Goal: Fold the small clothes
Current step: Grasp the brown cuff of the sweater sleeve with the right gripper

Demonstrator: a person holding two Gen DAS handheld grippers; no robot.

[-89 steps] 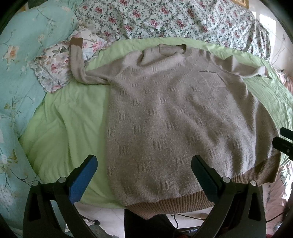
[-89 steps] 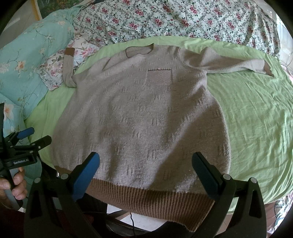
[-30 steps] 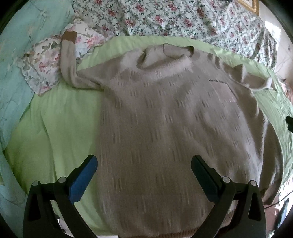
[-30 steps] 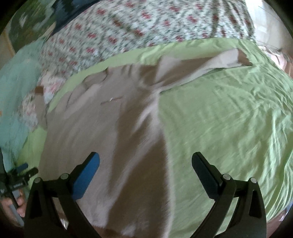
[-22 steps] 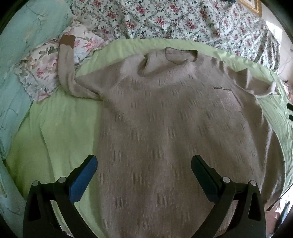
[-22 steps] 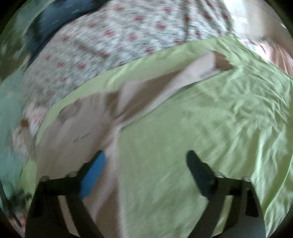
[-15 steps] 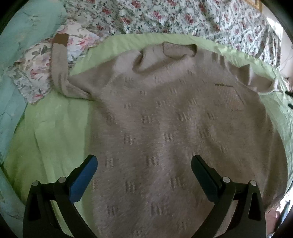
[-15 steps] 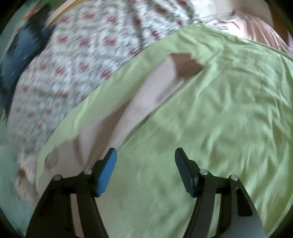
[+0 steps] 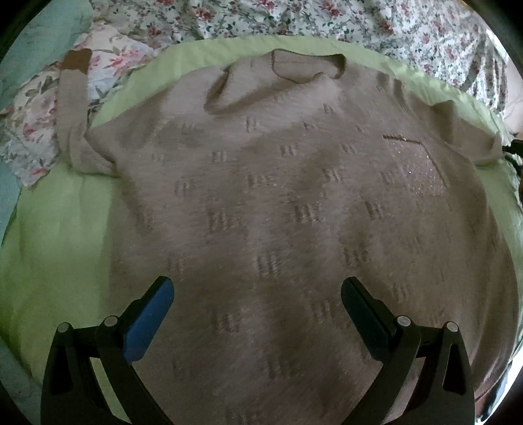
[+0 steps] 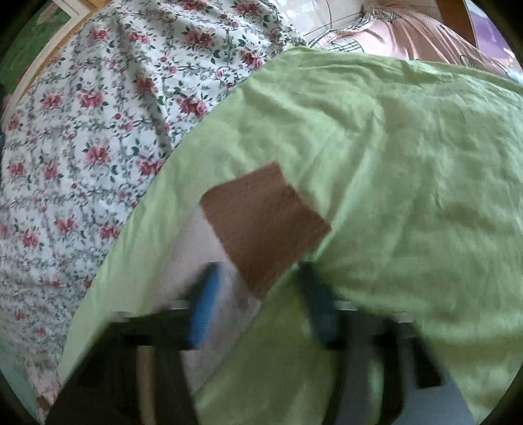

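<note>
A taupe knit sweater lies flat, front up, on a green sheet, with a sparkly chest pocket. Its left sleeve runs up to a brown cuff on a floral pillow. My left gripper is open and empty, hovering over the sweater's lower body. In the right wrist view, the right sleeve's brown cuff lies on the green sheet. My right gripper is blurred, its jaws partly closed, straddling the cuff's near corner without clamping it.
A floral quilt lies bunched along the far side of the bed. A floral pillow and a teal pillow sit at the left. Pink fabric shows beyond the bed's right edge.
My right gripper swung right along the right sleeve to its cuff and its jaws narrowed. My left gripper moved forward over the sweater, staying open.
</note>
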